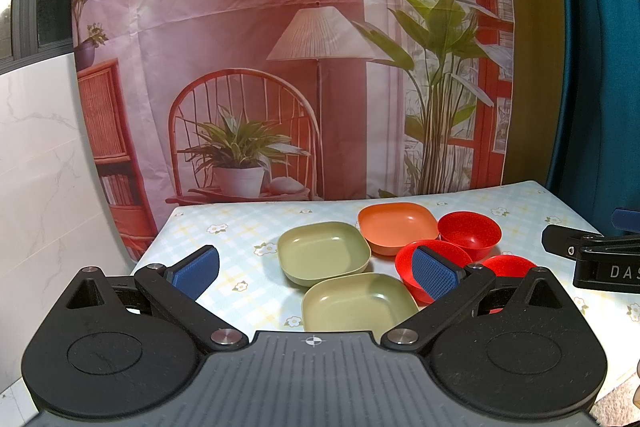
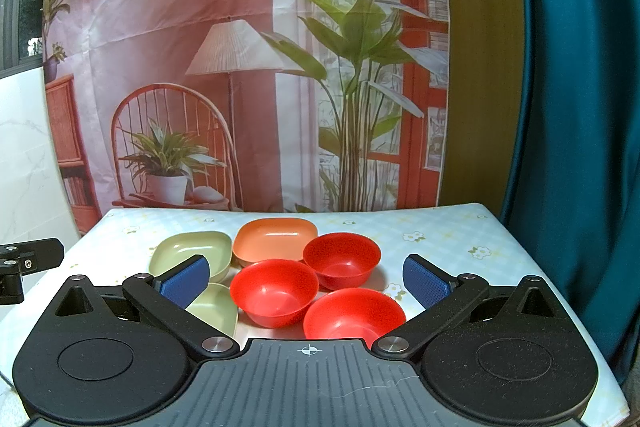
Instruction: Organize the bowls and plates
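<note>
Nearest my right gripper (image 2: 306, 281), low in the centre of its view, the front red bowl (image 2: 354, 313) is sitting just ahead of the spread, empty jaws, with two more red bowls (image 2: 276, 291) behind it on the bench (image 2: 440, 239). Low in the centre of the other view, my left gripper (image 1: 316, 273), jaws also gaping and holding nothing, is facing the near green plate (image 1: 358, 301). I am judging each gripper nearer its own kind; round bowls offer no long axis.

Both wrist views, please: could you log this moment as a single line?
left tool open, empty | right tool open, empty | three red bowls, two green plates, orange plate unstacked on table
</note>
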A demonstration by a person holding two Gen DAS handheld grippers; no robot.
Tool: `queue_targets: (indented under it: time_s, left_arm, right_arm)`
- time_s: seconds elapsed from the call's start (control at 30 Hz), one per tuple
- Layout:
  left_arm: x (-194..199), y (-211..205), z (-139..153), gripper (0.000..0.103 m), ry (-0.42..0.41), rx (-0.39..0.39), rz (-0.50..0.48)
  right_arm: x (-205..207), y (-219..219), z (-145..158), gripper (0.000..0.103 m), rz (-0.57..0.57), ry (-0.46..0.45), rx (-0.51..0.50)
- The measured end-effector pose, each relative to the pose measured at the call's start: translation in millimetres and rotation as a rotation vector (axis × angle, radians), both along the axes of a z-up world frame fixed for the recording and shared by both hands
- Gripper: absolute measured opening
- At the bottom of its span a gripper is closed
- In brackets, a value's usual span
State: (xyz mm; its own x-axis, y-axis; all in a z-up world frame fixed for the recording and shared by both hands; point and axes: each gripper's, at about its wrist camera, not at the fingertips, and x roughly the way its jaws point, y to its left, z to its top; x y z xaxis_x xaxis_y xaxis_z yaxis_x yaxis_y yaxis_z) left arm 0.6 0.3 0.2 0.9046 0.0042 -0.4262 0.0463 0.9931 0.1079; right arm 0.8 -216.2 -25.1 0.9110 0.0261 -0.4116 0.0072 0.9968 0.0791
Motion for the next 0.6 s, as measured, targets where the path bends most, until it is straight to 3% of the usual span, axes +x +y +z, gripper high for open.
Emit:
queue_targets:
  time_s: [0.6]
  left_arm:
    - [3.0,4.4,-0.4,0.103,-0.007,-0.012,0.017]
  right_arm:
    - [3.3,0.2,-2.4,0.103,0.006,0.016,0.021]
